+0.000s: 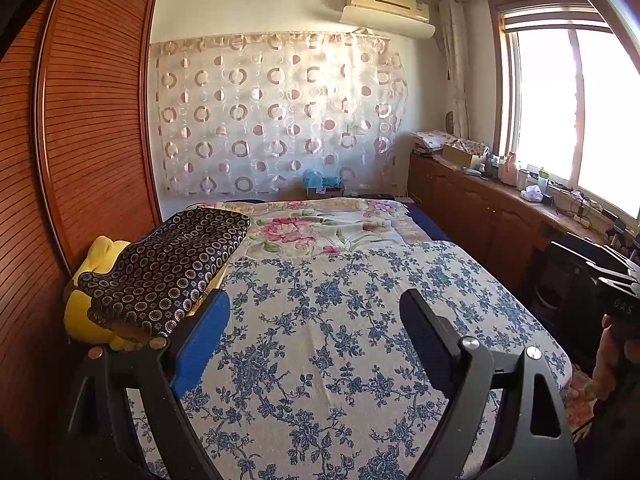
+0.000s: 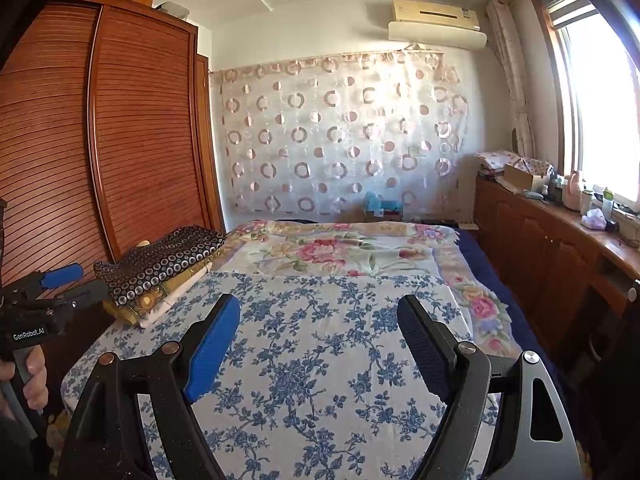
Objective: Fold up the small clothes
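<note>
A dark folded garment with a ring pattern [image 1: 168,268] lies on top of a pile at the bed's left edge, over yellow cloth [image 1: 92,280]. It also shows in the right wrist view [image 2: 160,260], above gold and white folded pieces [image 2: 160,300]. My left gripper [image 1: 316,304] is open and empty above the blue-flowered sheet [image 1: 320,340], just right of the pile. My right gripper [image 2: 318,316] is open and empty above the same sheet [image 2: 320,360]. The left gripper also shows at the left edge of the right wrist view [image 2: 76,280].
A pink-flowered blanket [image 1: 320,228] covers the far half of the bed. A brown slatted wardrobe [image 1: 92,120] stands on the left. A wooden cabinet [image 1: 480,208] with clutter runs under the window on the right. A patterned curtain [image 1: 280,116] hangs on the far wall.
</note>
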Motion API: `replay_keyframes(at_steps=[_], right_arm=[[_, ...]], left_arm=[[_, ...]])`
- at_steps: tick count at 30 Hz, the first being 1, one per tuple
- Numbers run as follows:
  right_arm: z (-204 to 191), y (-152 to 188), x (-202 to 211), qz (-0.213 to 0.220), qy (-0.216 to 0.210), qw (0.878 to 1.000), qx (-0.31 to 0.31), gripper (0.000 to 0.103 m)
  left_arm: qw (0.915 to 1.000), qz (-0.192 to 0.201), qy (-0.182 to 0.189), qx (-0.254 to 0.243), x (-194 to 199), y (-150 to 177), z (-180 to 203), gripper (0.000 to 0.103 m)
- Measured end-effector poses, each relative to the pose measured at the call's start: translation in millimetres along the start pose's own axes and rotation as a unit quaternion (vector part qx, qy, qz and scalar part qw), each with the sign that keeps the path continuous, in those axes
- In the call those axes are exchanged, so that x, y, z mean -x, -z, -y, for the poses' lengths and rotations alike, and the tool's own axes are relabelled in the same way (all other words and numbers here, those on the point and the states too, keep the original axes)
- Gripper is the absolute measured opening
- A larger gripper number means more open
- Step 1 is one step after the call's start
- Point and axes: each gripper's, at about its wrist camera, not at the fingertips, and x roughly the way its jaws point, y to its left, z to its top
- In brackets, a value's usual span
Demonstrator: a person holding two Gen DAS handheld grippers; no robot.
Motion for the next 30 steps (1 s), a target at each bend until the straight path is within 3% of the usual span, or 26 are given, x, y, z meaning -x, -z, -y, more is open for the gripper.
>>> replay_keyframes(at_steps=[30], right_arm=[[3.8,2.2,0.9,0.0,-0.002,1.0,0.001,0.083]], left_arm=[[1.0,0.006,0.004,-0.001,6.2,-2.4,5.2,0.087]])
